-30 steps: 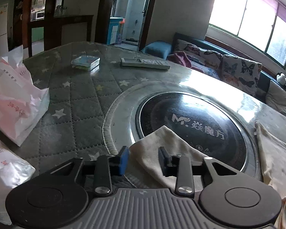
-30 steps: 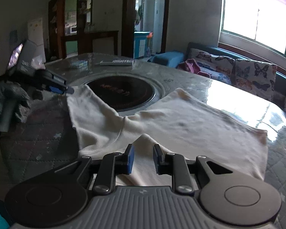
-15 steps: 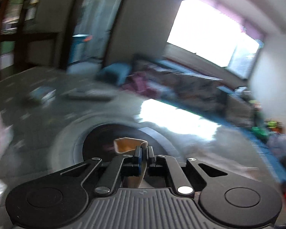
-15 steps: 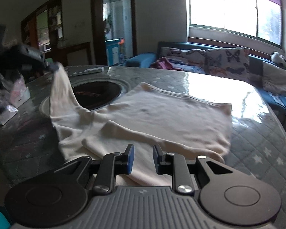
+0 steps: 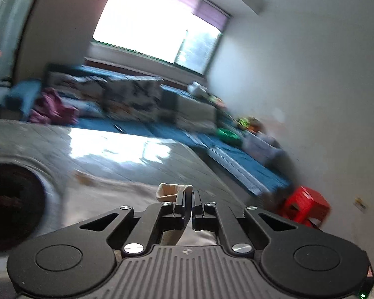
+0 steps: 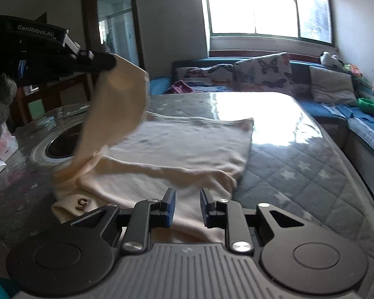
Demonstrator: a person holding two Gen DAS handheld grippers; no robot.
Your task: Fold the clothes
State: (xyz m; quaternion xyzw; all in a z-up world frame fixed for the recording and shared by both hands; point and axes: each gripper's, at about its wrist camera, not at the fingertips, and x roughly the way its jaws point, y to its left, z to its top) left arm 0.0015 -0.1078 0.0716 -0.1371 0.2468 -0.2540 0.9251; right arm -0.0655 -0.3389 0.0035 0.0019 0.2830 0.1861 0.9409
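Right wrist view: a cream garment lies spread on the quilted star-print table cover, one sleeve lifted off it at the left.
Left gripper: clamped tight on the sleeve's cuff; in the left wrist view a little fold of cuff pokes up beyond the closed jaws.
Right gripper: jaws narrowly apart over the near hem; whether the pads pinch cloth I cannot tell.
Step in hand: probably carrying the sleeve across the body to fold it inward.
Doing it well: keep the cuff pinched until it lies flat on the chest; sweep low so the sleeve drapes without twisting; anchor the near edge so the body does not drag toward the round cooktop.
Risk: the thin cuff may slip out.
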